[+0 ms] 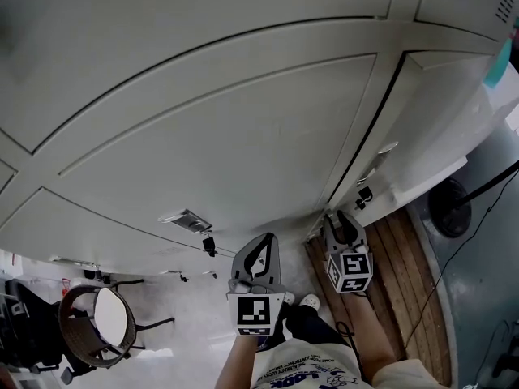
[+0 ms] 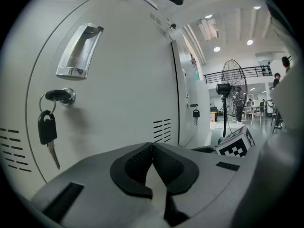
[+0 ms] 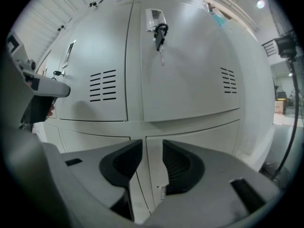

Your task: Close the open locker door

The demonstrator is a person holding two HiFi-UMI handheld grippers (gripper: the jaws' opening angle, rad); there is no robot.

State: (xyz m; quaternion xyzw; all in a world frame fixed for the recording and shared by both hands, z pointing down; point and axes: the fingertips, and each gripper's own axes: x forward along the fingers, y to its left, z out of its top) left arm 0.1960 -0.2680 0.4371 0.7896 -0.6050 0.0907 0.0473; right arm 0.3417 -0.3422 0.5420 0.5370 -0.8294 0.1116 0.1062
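The grey locker door (image 1: 438,112) on the right carries a key (image 1: 363,193). A dark gap runs down its left edge and it seems to stand slightly ajar. In the right gripper view this door (image 3: 190,70) fills the middle, key (image 3: 160,32) hanging near its top left. My right gripper (image 1: 340,220) (image 3: 152,148) is low in front of it, open, with nothing between its jaws. My left gripper (image 1: 261,241) (image 2: 152,146) is shut and empty, facing the neighbouring door (image 2: 123,80), which has a chrome handle (image 2: 78,51) and a hanging key (image 2: 47,127).
A pedestal fan (image 2: 228,89) stands to the right of the lockers, its base (image 1: 450,209) and cable on the floor. A wooden floor strip (image 1: 397,258) runs beside my feet. A wicker chair (image 1: 97,327) stands at the lower left. People are far off in the hall.
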